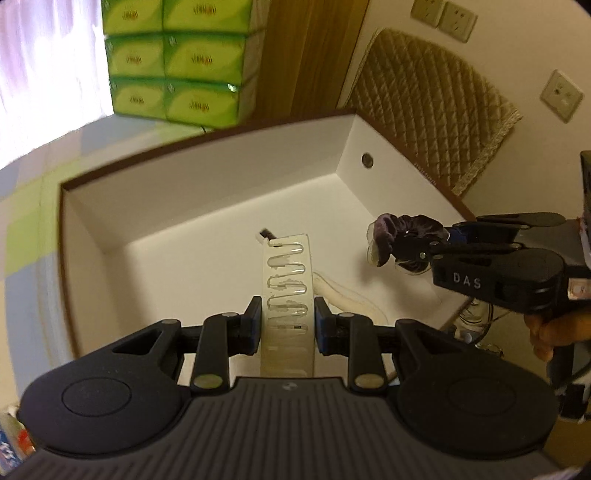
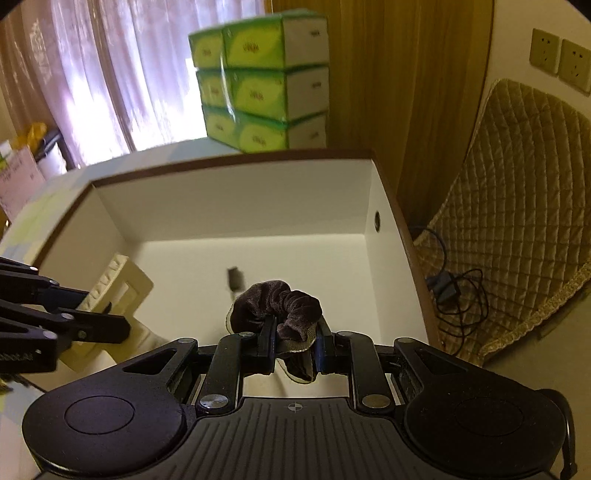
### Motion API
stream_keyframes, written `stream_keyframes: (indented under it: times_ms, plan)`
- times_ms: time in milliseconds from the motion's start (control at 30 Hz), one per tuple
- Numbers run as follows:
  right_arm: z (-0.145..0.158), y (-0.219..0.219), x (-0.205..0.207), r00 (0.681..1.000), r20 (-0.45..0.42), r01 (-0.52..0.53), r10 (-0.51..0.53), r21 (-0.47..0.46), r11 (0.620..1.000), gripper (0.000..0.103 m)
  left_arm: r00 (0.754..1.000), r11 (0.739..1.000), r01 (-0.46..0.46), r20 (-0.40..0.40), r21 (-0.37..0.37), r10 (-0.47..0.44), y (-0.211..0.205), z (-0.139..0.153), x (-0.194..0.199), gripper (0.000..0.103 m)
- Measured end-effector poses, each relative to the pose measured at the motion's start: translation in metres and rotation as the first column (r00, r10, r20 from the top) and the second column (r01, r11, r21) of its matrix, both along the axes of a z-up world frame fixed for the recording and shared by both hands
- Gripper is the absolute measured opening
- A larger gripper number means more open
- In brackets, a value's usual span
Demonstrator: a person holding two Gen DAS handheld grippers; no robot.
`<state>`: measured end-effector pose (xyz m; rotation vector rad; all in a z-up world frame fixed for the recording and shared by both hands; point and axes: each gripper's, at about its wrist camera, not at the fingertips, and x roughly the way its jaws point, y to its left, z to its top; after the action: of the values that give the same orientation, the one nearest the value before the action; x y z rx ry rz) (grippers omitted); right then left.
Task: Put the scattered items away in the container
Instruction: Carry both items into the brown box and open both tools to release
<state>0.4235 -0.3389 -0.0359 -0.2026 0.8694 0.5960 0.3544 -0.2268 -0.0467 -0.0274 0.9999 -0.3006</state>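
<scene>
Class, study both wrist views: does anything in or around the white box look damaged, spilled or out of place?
Nothing looks damaged or spilled. The left claw grips a clear plastic strip and the right claw a dark velvet scrunchie, both over the white box. A small dark item lies on its floor.

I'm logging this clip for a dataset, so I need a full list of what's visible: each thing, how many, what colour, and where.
Container: one, white inside with brown rim, open, on the table.
Clear comb-like strip: one, translucent, held over the container by the left gripper.
Scrunchie: one, dark purple velvet, held over the container by the right gripper.
Small dark item: one, on the container floor; too blurred to identify.
Tissue boxes: stacked three high, green and white, behind the container.
Quilted cushion: one, tan, against the wall at right.
Wall sockets: several, beige, upper right.
Cable: black, tangled, beside the cushion.
Left gripper: black, shut on the strip.
Right gripper: black, shut on the scrunchie.
</scene>
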Motion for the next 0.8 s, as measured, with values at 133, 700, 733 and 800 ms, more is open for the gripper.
stream_keyframes:
  times_ms: [133, 700, 733, 800]
  plan:
    - [-0.008, 0.0, 0.013, 1.0, -0.014, -0.025, 0.024, -0.033, 0.999, 0.022, 0.999, 0.999, -0.028, -0.041, 0.021, 0.029, -0.014, -0.012, 0.014, 0.023]
    - [-0.015, 0.008, 0.024, 0.991, 0.023, -0.129, 0.131, -0.082, 0.988, 0.022, 0.986, 0.998, -0.066, -0.15, 0.013, 0.067, -0.025, -0.039, 0.028, 0.027]
    - [-0.015, 0.008, 0.023, 0.991, 0.026, -0.132, 0.134, -0.084, 0.988, 0.022, 0.986, 0.998, -0.067, -0.149, 0.012, 0.068, -0.026, -0.039, 0.028, 0.028]
    - [-0.016, 0.008, 0.022, 0.99, 0.03, -0.136, 0.139, -0.092, 0.986, 0.022, 0.987, 0.997, -0.066, -0.143, 0.031, 0.07, -0.026, -0.038, 0.028, 0.028]
